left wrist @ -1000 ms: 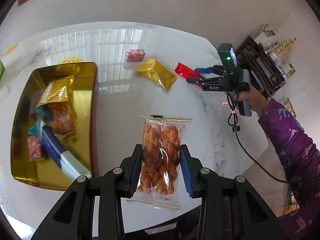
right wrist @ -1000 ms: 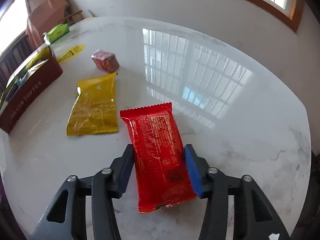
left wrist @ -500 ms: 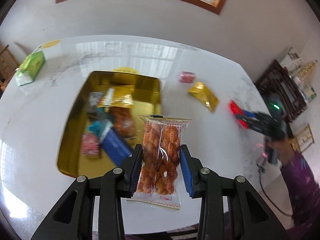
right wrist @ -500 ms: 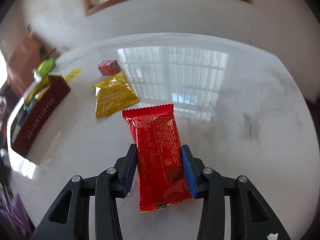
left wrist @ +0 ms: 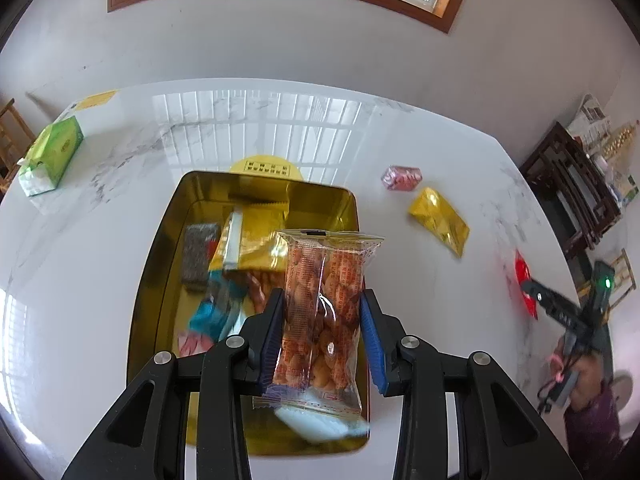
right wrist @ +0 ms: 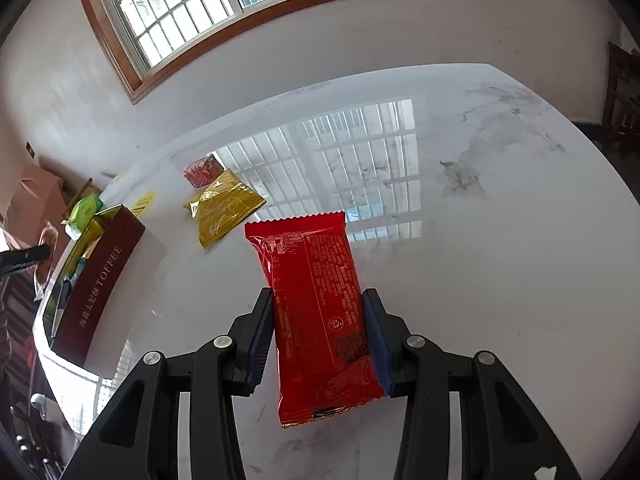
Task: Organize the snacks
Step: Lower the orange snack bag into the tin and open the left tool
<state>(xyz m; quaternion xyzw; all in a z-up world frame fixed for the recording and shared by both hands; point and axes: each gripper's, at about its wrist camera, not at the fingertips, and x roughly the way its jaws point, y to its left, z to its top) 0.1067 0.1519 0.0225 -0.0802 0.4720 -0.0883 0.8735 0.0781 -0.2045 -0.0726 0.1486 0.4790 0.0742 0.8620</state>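
Landmark: gold tin (left wrist: 160,264) on the white marble counter (left wrist: 120,200).

Left tool (left wrist: 322,340): jaws closed narrowly on a clear packet of orange-brown snacks (left wrist: 324,300), pads pressing both long sides. The packet hangs over the tin's near-right part, above the snacks already inside. Its lower seal pokes out beneath the pads.

Right tool (right wrist: 320,338): closed on a red packet (right wrist: 316,312), pads against its edges near the lower half. It is held above bare counter, well to the right of the tin; from that wrist view the tin shows only its maroon outer wall (right wrist: 100,280) at far left.

Further out, right of the tin: a gold foil packet (left wrist: 440,222) lying flat, and beyond it a small pink-wrapped sweet (left wrist: 402,178). Both are on the counter, apart from the tin. Beyond the tin's far rim is a yellow round sticker (left wrist: 266,166); far left of the tin, a green tissue box (left wrist: 52,154).

Judgement: clear packet looks ready to release into the tin; red one has yet to travel there.

Risks:
- Clear packet sits close to the tin's right rim; released here, it may catch the wall and slide out onto the counter.
- Both wrappers are slick film held by the edges only; a quick swing could let the red packet slip through.
- Tools converging on the tin together could knock each other.
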